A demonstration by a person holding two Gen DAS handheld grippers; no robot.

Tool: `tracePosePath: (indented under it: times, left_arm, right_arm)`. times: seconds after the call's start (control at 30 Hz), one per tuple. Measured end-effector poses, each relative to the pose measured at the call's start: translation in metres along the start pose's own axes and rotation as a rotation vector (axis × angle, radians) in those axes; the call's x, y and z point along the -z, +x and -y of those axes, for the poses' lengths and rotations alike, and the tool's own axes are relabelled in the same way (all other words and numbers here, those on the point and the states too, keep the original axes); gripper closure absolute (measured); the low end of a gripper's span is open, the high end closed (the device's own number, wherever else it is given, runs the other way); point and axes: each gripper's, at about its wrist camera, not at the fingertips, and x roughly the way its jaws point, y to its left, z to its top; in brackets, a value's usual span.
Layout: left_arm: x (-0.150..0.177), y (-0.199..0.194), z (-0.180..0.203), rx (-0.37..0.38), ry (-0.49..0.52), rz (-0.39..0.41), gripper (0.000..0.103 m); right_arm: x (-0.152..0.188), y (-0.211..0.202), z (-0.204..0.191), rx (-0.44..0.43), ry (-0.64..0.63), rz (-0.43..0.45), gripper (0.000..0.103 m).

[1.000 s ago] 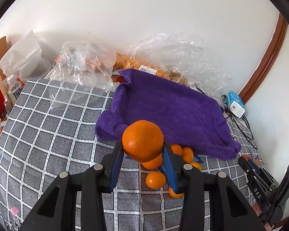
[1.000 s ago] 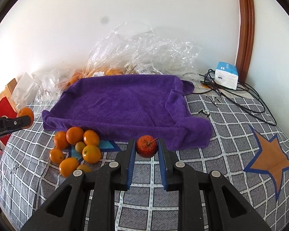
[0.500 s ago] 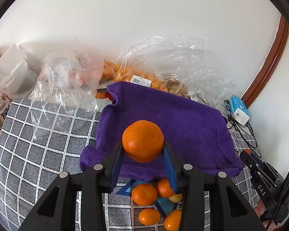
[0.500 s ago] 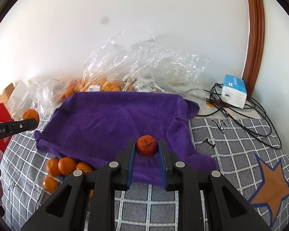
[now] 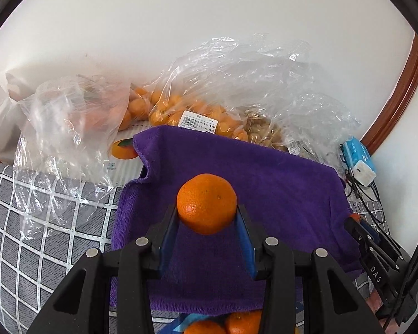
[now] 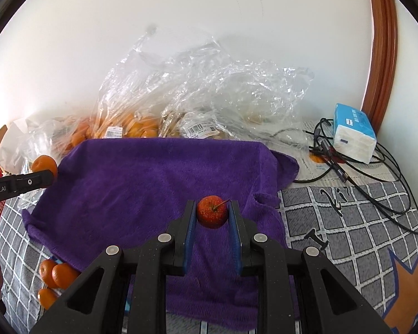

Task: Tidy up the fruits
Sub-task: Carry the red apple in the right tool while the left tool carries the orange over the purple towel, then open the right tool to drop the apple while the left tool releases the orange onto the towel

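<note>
Purple towel [image 6: 142,183], grey-and-white checked cloth [image 6: 348,222]

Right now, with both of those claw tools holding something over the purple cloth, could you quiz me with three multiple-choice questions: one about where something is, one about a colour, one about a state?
1. Where is the tissue pack?
A. on the purple towel
B. near the wall, right of the towel, on the cables
C. inside a plastic bag

2. What colour is the small fruit in the right gripper?
A. red
B. green
C. yellow

3. What is the left gripper doing?
A. hanging open and empty
B. shut on an orange
C. pinching the towel

Answers:
1 B: the pack sits by the black cables, off the purple towel.
2 A: it is red with a stem.
3 B: both fingers press the sides of the orange.
</note>
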Motion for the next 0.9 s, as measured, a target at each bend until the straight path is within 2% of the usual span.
tracePosePath:
  times: [0.3, 0.77, 0.83, 0.9]
  left_arm:
    - [-0.006, 0.035, -0.004, 0.003, -0.03, -0.042, 0.065]
    - [0.005, 0.055, 0.0, -0.016, 0.017, -0.081, 0.064]
    - [0.005, 0.058, -0.001, -0.013, 0.012, -0.095, 0.064]
    - [0.006, 0.061, 0.0, -0.011, 0.011, -0.101, 0.064]
  right_arm:
    - [-0.006, 0.035, -0.001, 0.003, -0.017, -0.037, 0.08]
    - [-0.001, 0.058, -0.009, 0.023, -0.054, -0.092, 0.08]
    - [-0.002, 0.057, -0.009, 0.022, -0.052, -0.085, 0.079]
    - [-0.002, 0.057, -0.01, 0.019, -0.052, -0.096, 0.071]
